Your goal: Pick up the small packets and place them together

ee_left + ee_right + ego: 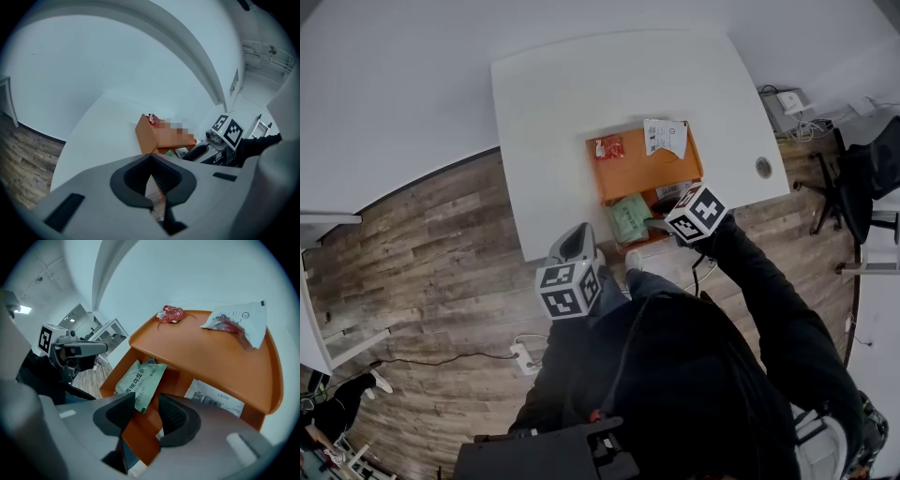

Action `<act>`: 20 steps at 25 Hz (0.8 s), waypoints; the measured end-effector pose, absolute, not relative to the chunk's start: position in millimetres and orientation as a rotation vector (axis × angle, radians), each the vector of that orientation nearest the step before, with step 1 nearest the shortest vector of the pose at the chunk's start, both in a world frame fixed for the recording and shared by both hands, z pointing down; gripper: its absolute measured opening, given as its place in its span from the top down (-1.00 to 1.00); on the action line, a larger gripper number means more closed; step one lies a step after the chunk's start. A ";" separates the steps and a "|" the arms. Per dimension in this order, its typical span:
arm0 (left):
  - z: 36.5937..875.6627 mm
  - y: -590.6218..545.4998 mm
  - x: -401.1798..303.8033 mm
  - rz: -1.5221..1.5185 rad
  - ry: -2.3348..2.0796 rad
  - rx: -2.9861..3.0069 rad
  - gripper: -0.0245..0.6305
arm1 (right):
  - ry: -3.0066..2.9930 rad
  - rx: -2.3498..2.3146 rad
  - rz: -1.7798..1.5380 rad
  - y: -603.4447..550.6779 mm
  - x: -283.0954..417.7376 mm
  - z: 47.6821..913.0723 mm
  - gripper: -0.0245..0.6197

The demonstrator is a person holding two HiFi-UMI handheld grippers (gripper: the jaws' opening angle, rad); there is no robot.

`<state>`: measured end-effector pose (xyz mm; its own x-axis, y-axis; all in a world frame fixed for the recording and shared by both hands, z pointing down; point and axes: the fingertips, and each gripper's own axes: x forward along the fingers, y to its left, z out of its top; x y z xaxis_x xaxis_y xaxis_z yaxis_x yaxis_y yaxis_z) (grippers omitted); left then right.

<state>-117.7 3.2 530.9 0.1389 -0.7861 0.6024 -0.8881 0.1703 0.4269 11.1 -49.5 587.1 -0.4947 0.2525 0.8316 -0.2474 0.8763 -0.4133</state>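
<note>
An orange two-level stand [642, 169] sits on the white table [553, 103]. On its top shelf lie a red packet [608, 147] and a white packet [665, 137]. The lower level holds a green packet [630, 218] and a white labelled packet [673, 190]. My right gripper [656, 225] reaches into the lower level. In the right gripper view its jaws [149, 411] stand apart around a corner of the green packet [140, 380] without pressing it. My left gripper [575, 242] hovers at the table's near edge. In the left gripper view its tips [150, 159] meet with nothing between them.
A round grommet [763, 168] is set in the table's right side. An office chair [853, 178] stands to the right, with a grey box [787, 105] beyond the table. A power strip [523, 356] with a cable lies on the wood floor.
</note>
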 end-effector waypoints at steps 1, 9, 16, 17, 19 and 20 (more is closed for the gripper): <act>531.2 3.5 -118.1 0.162 -1.654 1.621 0.93 | -1.996 -0.007 0.603 -48.5 11.3 588.4 0.45; 532.5 1.2 -118.6 0.165 -1.656 1.623 0.93 | -2.011 0.002 0.555 -48.5 12.6 585.9 0.68; 530.2 -1.6 -114.4 0.168 -1.649 1.639 0.93 | -2.037 0.011 0.575 -49.3 16.4 573.9 0.88; 530.0 -1.6 -114.2 0.169 -1.649 1.640 0.93 | -2.039 0.009 0.576 -48.4 17.0 572.0 0.89; 529.9 -1.6 -114.0 0.169 -1.648 1.642 0.93 | -2.047 0.009 0.572 -47.1 18.6 567.5 0.89; 529.9 -1.8 -113.6 0.169 -1.647 1.644 0.93 | -2.052 0.011 0.568 -46.9 19.6 564.7 0.89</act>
